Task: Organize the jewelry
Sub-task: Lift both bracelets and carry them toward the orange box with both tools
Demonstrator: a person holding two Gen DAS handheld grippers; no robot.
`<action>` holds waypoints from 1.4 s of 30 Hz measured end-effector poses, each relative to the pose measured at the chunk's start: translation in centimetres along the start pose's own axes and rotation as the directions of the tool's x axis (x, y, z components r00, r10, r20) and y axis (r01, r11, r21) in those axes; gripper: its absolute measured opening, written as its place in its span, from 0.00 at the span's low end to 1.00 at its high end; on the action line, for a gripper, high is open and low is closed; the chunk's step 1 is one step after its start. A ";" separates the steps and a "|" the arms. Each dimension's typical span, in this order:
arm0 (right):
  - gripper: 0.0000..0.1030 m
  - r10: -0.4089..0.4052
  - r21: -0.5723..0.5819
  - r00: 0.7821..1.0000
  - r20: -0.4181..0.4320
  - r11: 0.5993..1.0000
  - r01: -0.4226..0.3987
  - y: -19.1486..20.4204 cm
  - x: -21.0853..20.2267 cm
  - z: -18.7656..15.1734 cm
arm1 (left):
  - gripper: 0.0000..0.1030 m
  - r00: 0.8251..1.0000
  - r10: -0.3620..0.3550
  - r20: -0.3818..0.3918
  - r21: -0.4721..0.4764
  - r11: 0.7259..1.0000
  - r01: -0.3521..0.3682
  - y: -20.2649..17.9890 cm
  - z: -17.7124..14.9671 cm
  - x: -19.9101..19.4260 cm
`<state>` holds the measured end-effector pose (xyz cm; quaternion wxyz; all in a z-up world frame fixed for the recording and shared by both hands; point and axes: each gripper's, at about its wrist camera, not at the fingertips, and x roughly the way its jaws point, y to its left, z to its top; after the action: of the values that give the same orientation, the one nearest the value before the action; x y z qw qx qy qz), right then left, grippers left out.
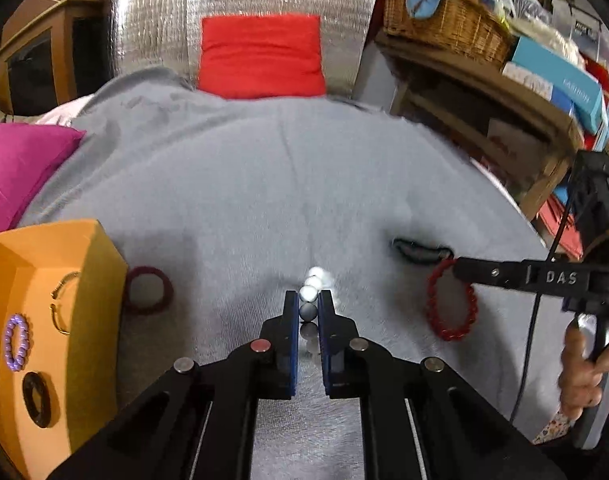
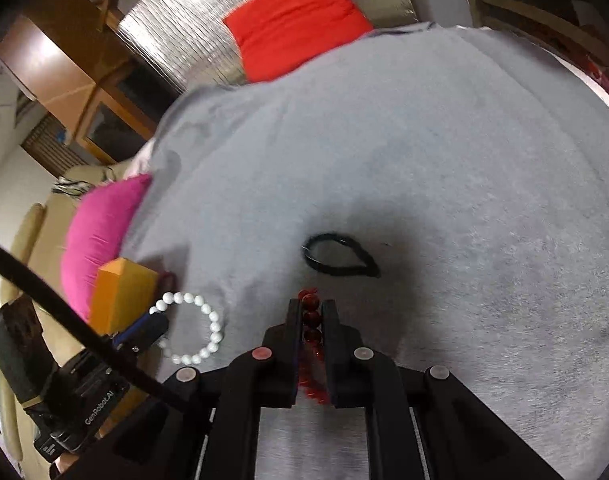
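A: Left gripper (image 1: 308,304): blue pads pinch a white bead bracelet (image 1: 312,292). Round, glossy, pearl-like beads; the strand runs on ahead toward 12 o'clock and hangs back below the pads.

B: Right gripper (image 2: 311,314): jaws clamped on a red bead bracelet (image 2: 310,320). Shiny, translucent, round beads; the loop trails down toward 6 o'clock under the fingers.

A: From the right wrist view, a thin black band (image 2: 340,258), teardrop loop, lies flat just beyond the red beads, at 12 to 1 o'clock.

B: From the left wrist view, an orange box (image 1: 44,320) sits at 9 o'clock: smooth card, angled walls. Inside lie a purple bead ring (image 1: 16,342), a gold bangle (image 1: 62,304) and a dark ring (image 1: 36,400).

A: A fuzzy maroon band (image 1: 148,290) touches the box's right wall.

B: Surface: grey fleece blanket (image 1: 244,184), soft nap. Red cushion (image 1: 260,56) at 12 against quilted silver foil (image 1: 156,20); pink cushion (image 1: 20,168) at 10; wicker basket (image 1: 444,20) on wooden shelves at 1 o'clock.
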<state>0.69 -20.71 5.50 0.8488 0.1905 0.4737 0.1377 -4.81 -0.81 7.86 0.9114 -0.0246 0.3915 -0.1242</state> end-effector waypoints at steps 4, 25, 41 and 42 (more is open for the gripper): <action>0.10 0.059 -0.005 0.997 0.041 0.998 -0.059 1.5 -0.5 -0.2 | 0.09 0.999 0.002 0.049 -0.034 0.999 -0.001 0.5 0.6 -1.5; 0.10 0.200 -0.134 0.974 0.109 0.974 -0.184 8.0 -0.5 -1.6 | 0.09 0.963 0.015 0.268 -0.140 0.990 0.023 5.0 2.2 -10.8; 0.29 -0.123 -0.319 0.984 -0.129 0.945 0.076 7.9 4.8 -4.0 | 0.09 0.964 0.030 0.264 -0.155 0.988 0.012 5.5 2.2 -11.2; 0.29 -0.129 -0.325 0.983 -0.128 0.942 0.082 7.9 4.9 -4.3 | 0.09 0.964 0.032 0.262 -0.157 0.988 0.010 5.6 2.2 -11.2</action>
<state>-0.89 -10.83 3.36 0.8372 0.0146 0.5160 0.1804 -9.48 7.21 16.48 0.9514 -0.1101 0.2752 -0.0834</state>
